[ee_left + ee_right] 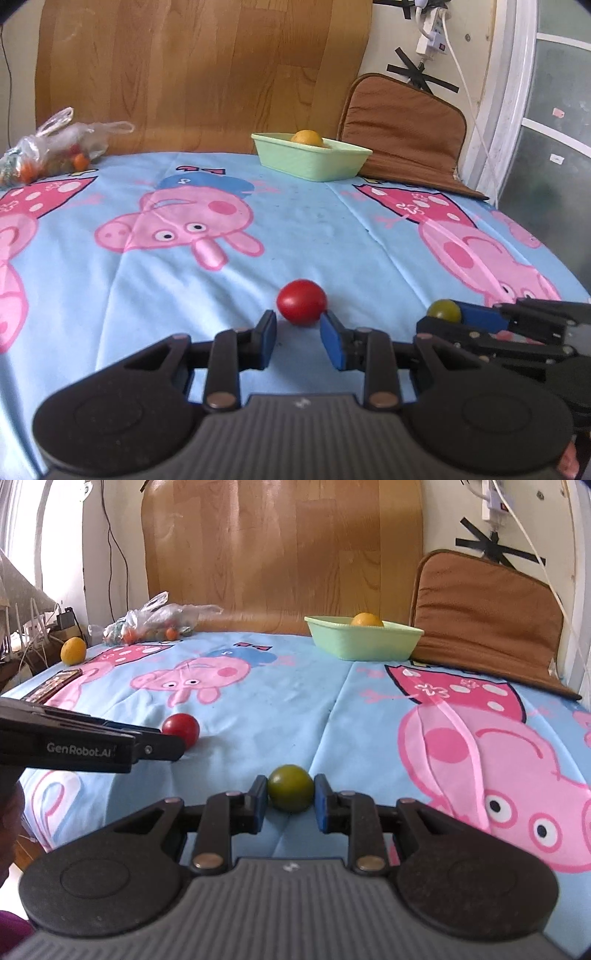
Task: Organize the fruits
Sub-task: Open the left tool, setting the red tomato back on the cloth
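Up close in the left wrist view, the left gripper has its jaws drawn in narrow around a red fruit, whose sides meet the blue pads while it sits on the cartoon-pig cloth covering the worktop. Just to the right, the right gripper pinches a green fruit. At the far edge stands a pale green tub with a yellow-orange fruit inside; a brown cushion leans beside it, and a plastic bag of small things lies far left.

Seen from the right wrist view, the right gripper has its jaws closed narrowly on the green fruit, pads against both sides. To the left, the left gripper reaches the red fruit. Farther back sit the tub, its fruit, the bag, and another yellow-orange fruit near the left edge.
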`<state>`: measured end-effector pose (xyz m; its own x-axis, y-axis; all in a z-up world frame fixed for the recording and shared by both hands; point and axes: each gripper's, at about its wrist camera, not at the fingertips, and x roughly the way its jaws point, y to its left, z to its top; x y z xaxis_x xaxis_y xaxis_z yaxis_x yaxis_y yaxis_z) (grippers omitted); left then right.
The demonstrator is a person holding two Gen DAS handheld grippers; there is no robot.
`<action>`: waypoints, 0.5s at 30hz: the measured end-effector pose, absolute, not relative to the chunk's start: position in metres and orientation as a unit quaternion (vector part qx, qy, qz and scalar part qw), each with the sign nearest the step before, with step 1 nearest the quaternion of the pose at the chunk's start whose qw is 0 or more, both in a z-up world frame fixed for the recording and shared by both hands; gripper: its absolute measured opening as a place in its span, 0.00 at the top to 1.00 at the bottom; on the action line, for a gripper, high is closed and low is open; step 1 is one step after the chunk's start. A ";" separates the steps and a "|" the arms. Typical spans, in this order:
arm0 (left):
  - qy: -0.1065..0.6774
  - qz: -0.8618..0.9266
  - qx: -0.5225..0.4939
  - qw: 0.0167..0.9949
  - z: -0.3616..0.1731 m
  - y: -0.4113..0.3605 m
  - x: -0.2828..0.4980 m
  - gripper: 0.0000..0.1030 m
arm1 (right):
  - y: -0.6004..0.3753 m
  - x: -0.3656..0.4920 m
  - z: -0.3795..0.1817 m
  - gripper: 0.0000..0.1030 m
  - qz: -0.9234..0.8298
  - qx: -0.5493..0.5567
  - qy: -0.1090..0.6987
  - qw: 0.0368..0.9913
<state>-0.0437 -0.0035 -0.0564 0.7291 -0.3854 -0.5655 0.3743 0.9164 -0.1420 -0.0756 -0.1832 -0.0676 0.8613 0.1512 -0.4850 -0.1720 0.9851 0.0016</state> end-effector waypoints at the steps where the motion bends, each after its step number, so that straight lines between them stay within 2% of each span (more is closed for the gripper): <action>1: 0.305 -0.201 -0.010 0.931 -0.057 -0.004 -0.044 0.73 | -0.183 -0.076 -0.068 0.72 0.084 -0.022 0.248 0.965; 15: 0.295 -0.148 -0.004 0.944 -0.058 -0.007 -0.058 0.73 | -0.181 -0.101 -0.078 0.72 0.071 -0.019 0.216 0.974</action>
